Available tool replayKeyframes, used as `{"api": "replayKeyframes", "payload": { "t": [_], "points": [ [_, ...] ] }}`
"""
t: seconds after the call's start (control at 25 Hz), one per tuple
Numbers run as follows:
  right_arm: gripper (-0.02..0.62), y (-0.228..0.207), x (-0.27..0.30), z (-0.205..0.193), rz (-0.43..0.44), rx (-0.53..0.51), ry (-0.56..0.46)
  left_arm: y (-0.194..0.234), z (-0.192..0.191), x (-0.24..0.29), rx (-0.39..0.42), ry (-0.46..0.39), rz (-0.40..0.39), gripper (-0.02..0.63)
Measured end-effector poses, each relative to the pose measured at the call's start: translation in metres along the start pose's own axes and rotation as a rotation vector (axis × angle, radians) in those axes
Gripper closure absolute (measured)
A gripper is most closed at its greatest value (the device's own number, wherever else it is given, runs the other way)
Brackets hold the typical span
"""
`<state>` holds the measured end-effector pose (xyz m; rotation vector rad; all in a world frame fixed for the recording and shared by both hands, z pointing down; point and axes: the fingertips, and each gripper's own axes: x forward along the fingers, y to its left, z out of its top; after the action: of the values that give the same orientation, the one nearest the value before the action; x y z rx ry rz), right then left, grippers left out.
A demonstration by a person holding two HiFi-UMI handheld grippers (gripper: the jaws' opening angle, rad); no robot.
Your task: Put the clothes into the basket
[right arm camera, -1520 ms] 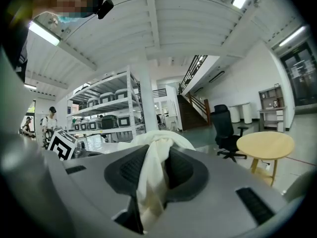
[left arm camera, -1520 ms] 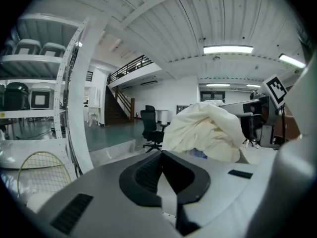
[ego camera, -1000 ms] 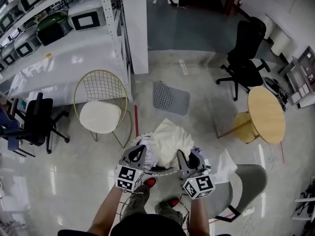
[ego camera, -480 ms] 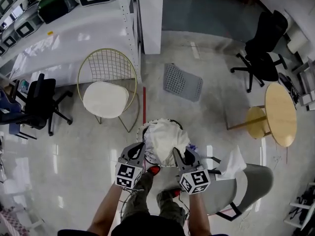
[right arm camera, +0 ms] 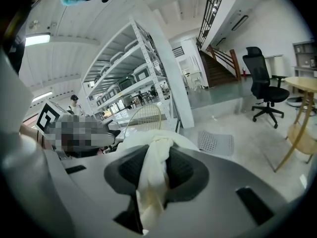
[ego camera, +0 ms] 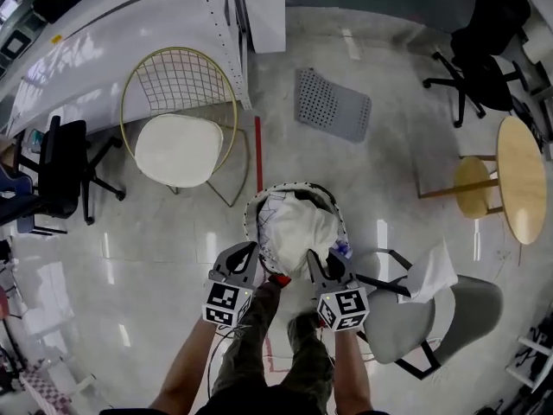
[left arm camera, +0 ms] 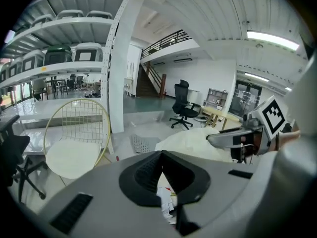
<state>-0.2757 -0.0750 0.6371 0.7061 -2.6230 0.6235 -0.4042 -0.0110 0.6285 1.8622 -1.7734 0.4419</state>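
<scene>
R gripper (right arm camera: 157, 145) jaws pinched on cream cloth (right arm camera: 150, 182), soft, crumpled, bunched betw. ribbed dark pads. L gripper (left arm camera: 161, 153) jaws together at tips. Cloth mounds over round wire basket (ego camera: 251, 223) on glossy floor (ego camera: 173, 232), just ahead of both grippers.

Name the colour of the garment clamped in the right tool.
Cream-white garment, plain with no print; the right gripper view shows it best.

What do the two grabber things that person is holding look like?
The left gripper and right gripper are both grey and get narrower toward the tips. Each has a white cube at the back, printed with black square markers. Their pads are black and ribbed. No sleeves show on the forearms.
</scene>
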Motion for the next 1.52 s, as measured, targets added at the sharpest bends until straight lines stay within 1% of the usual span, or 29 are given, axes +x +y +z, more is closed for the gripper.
{"api": "replayKeyframes", "payload": {
  "t": [0.32,0.68,0.8,0.92,1.08,1.2,1.36,1.44,1.52],
  "points": [
    [0.482,-0.031,0.026,-0.075,-0.048,0.057,0.071,0.008,-0.053,0.039,-0.003,0.052,-0.030,0.600],
    [0.476,-0.049,0.067,-0.158,-0.051,0.087,0.165,0.020,-0.115,0.077,-0.041,0.103,-0.048,0.600],
    [0.472,-0.053,0.079,-0.182,-0.055,0.099,0.187,0.023,-0.130,0.086,-0.053,0.118,-0.058,0.600],
    [0.469,-0.057,0.088,-0.201,-0.063,0.086,0.213,0.025,-0.140,0.092,-0.054,0.131,-0.062,0.600],
    [0.465,-0.057,0.095,-0.223,-0.074,0.087,0.236,0.026,-0.152,0.093,-0.046,0.146,-0.077,0.600],
    [0.461,-0.056,0.095,-0.231,-0.087,0.095,0.247,0.026,-0.160,0.091,-0.042,0.161,-0.083,0.600],
    [0.450,-0.058,0.095,-0.233,-0.096,0.118,0.251,0.026,-0.160,0.090,-0.042,0.161,-0.086,0.600],
    [0.434,-0.060,0.095,-0.232,-0.101,0.133,0.252,0.024,-0.160,0.089,-0.038,0.167,-0.094,0.600],
    [0.422,-0.059,0.093,-0.227,-0.110,0.139,0.235,0.022,-0.158,0.086,-0.036,0.166,-0.098,0.600]
  ]
}}
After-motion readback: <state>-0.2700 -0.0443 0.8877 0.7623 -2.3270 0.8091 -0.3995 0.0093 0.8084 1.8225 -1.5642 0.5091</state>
